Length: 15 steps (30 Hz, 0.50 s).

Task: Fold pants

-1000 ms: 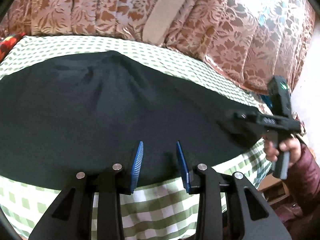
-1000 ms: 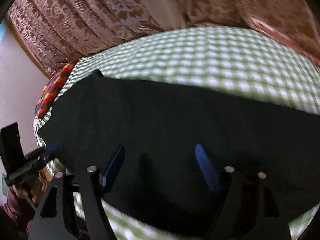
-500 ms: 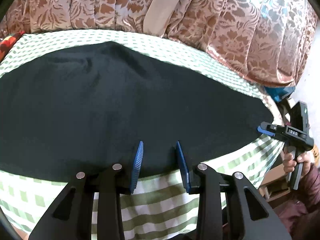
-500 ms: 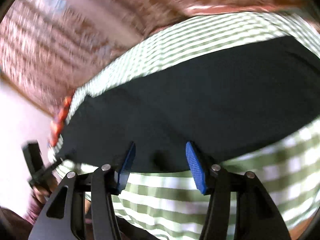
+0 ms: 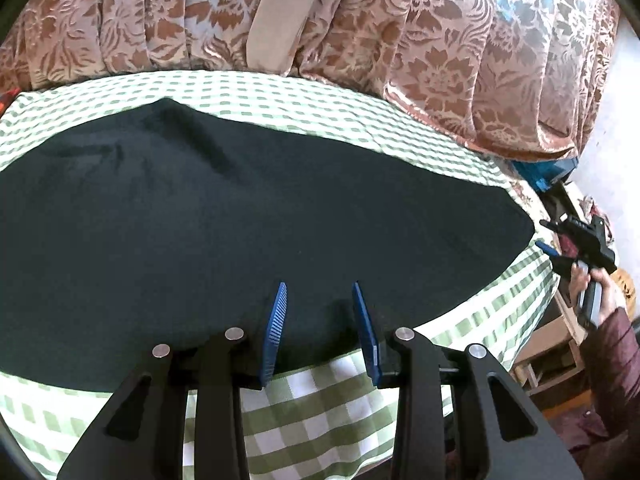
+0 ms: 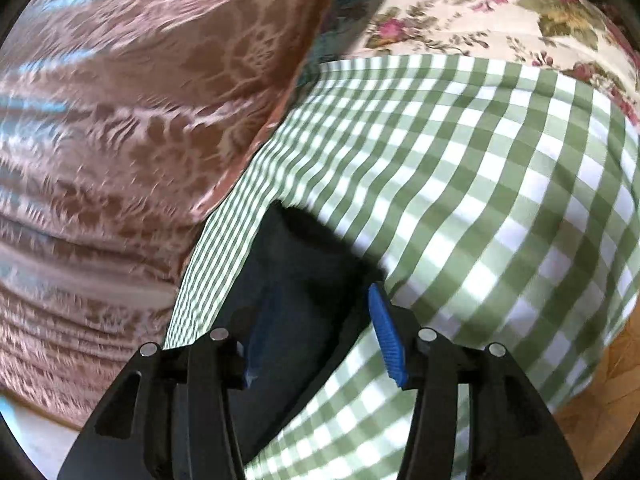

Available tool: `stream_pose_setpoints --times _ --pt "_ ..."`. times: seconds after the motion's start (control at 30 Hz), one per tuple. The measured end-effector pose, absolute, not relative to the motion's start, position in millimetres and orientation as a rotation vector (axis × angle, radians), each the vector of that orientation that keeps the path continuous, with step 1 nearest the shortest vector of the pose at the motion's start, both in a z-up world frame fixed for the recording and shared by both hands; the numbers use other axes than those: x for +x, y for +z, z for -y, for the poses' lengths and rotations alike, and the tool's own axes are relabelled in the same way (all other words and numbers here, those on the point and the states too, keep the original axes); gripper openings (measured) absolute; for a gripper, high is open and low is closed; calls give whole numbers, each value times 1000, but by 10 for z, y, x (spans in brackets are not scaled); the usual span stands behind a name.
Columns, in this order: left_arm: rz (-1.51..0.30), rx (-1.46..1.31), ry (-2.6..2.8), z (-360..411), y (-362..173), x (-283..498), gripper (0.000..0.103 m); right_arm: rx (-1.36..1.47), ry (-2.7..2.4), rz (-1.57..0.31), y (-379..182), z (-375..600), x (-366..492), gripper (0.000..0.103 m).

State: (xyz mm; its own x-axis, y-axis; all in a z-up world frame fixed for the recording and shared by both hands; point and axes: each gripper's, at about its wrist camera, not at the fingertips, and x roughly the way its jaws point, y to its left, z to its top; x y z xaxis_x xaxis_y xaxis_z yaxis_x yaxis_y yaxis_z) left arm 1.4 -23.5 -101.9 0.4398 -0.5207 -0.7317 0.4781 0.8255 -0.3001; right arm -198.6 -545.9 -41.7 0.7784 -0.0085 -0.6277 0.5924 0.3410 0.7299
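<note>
Closing on nothing yet at the right gripper (image 6: pixel 316 320): ribbed blue pads (image 6: pixel 387 336) narrowing with the end of the dark pants (image 6: pixel 296 280) lying between and beneath them, no cloth pinched so far as can be seen. Having swung away from the broad middle of the garment a second ago, now facing its narrow end at the corner of the bed, wrist rolled hard, background smeared by the speed. Seen from the left wrist view, sitting just off the far tip of the fabric (image 5: pixel 544 246), gripped by a hand (image 5: pixel 596 284) in a maroon sleeve (image 5: pixel 616 356).

Holding partly apart and empty at the left gripper (image 5: pixel 318 320), same gap as a second ago, hovering over the near long edge of the pants (image 5: pixel 256 232), drifting only a little along it.

Meaning, probably: smoothing finished, end-grab for the lengthwise fold being set up, nothing lifted yet.

Lying flat and nearly creaseless: a long dark matte knit, tapering to a blunt point, faint ridges near the far side. Spreading beneath: a green-and-white gingham sheet (image 5: pixel 320 400), soft and draping over the mattress edge. Hanging behind: a heavy brown floral curtain (image 5: pixel 440 48) in glossy pleats. Showing beyond the corner: rose-printed cream fabric (image 6: pixel 480 12).
</note>
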Motion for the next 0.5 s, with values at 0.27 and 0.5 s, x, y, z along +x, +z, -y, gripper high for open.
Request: stream_pose_setpoints --times 0.27,0.5 --pt "-963 -46 -572 183 -1156 51 33 1116 -493 -696 -655 5612 -1852 13" --pt "-953 -45 -552 178 -1134 58 33 1070 -471 -688 -550 5461 -1959 46"
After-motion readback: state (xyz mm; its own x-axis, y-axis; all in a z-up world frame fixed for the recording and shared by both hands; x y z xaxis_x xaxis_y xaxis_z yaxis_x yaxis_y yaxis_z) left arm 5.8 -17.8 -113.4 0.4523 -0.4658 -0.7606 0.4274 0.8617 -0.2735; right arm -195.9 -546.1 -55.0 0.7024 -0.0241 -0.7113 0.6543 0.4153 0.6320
